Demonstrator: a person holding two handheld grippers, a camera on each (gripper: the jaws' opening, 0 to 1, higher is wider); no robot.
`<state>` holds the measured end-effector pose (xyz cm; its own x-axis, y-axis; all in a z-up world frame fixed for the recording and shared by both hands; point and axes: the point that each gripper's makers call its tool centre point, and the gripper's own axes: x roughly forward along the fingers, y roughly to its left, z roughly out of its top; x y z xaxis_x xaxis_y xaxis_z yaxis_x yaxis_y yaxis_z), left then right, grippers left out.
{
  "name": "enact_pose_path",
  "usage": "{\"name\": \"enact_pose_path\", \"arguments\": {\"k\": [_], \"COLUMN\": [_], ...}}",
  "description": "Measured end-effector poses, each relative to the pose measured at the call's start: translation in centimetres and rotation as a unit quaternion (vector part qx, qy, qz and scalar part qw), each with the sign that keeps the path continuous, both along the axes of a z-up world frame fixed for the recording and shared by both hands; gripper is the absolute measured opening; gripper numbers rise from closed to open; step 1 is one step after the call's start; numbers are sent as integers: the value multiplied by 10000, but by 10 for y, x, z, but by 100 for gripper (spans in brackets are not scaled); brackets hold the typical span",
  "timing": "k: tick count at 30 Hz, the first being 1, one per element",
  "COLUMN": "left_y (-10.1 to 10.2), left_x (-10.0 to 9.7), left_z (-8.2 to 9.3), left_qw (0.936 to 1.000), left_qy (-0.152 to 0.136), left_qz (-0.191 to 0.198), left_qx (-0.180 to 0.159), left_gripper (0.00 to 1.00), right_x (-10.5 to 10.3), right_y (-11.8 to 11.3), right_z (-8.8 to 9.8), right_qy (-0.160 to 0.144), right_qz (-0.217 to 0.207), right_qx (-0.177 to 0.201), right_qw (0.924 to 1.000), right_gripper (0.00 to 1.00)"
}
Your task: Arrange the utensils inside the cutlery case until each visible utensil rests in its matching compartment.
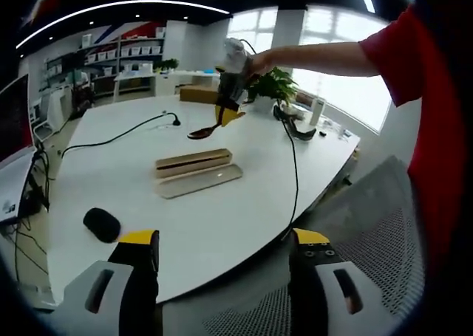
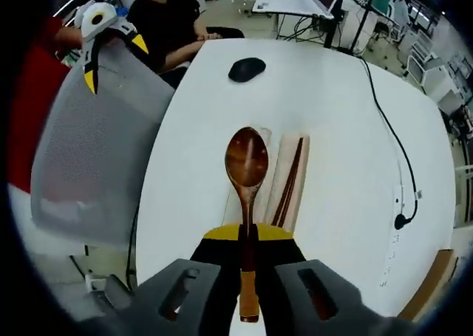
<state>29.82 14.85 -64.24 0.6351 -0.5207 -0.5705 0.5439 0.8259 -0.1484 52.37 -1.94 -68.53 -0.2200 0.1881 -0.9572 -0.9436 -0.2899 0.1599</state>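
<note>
- Jaws: right gripper [image 2: 247, 236] pinching wooden spoon [image 2: 247, 159] above cutlery case [image 2: 295, 181]; left gripper [image 1: 222, 266] spread, holding nothing.
- Chopsticks [image 2: 290, 177] look seated in case; spoon not yet placed.

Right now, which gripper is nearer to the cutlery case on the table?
Right. The right gripper holds the wooden spoon just above the cutlery case. The left gripper is open, back at the table edge near the mesh chair, well short of the case.
</note>
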Motion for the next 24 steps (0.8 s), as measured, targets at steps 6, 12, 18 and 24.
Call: {"name": "enact_pose_path", "arguments": {"k": [6,12,18,24], "left_y": [0,1,1,2], "left_x": [0,0,0,1], "left_z": [-1,-1,0,0], "left_qw": [10000,10000,10000,10000], "left_qy": [20,16,4,-15], "left_qz": [-1,34,73,76], "left_qx": [26,15,-33,-7], "left_gripper": [73,72,72,71], "right_x": [22,37,23,43], "right_y": [5,21,28,35], "right_z": [-3,-8,-39,-55], "right_qy": [-206,-543,-371,-794], "right_qz": [-171,-320,-382,-587], "right_qx": [65,382,421,465], "right_qw": [9996,9973,9977,9940], "right_gripper": [1,1,1,1]}}
